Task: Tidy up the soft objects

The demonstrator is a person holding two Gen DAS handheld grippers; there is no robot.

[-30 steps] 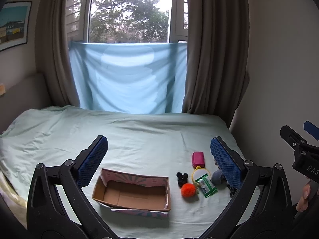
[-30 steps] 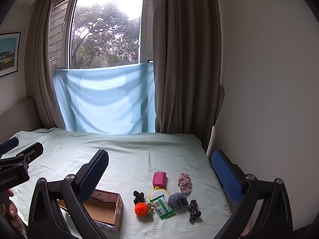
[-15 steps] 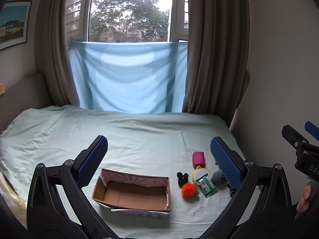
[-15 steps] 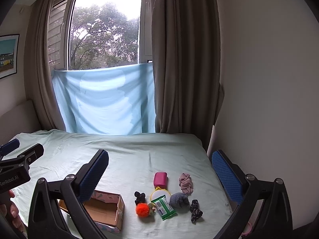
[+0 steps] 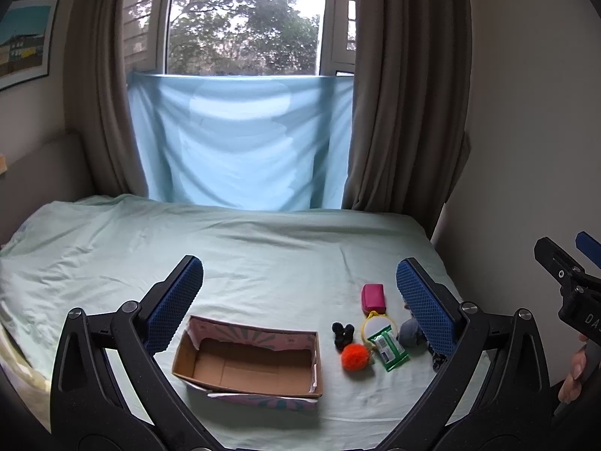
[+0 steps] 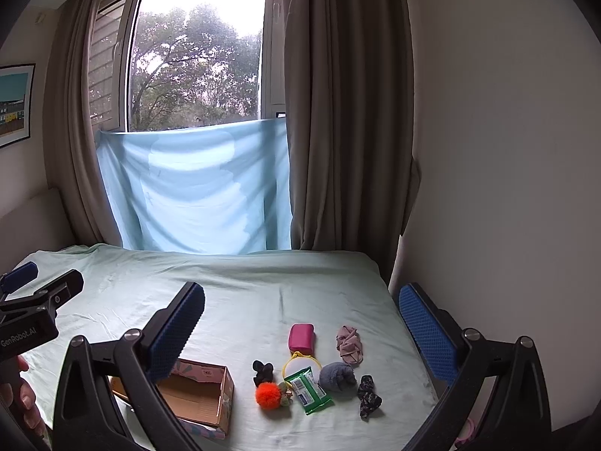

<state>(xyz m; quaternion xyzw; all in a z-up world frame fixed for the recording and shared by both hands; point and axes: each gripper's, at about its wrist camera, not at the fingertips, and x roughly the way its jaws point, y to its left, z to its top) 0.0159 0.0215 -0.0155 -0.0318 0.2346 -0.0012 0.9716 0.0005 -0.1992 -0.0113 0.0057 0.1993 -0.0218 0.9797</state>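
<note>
Bed (image 5: 263,263) under both cameras, pale green sheet, and nothing picked up yet. The left gripper (image 5: 300,297) hangs released, fingers spread wide and empty; the right gripper (image 6: 300,323) is just the same, splayed with nothing between its pads.

The cardboard box (image 5: 248,364) sits open and bare inside, its long axis running left to right across the left view. Directly to its right lies the cluster of soft things: orange pom-pom (image 5: 354,356), black scrunchie (image 5: 342,332), green wipes pack (image 5: 387,345), grey ball (image 5: 409,332) and pink pouch (image 5: 372,296).

That's the key relation: the pile lies below and ahead of the right gripper, nearly centred between its fingers, while the box lies under the left one. So I'd judge the right hand the nearer for a first pick, the box a short carry leftward.

The right view adds what the left finger hides from the other camera: a pink crumpled cloth (image 6: 350,344) and a dark patterned scrunchie (image 6: 369,396). The left view shows the box's whole interior, which the right view's finger cuts off.
</note>
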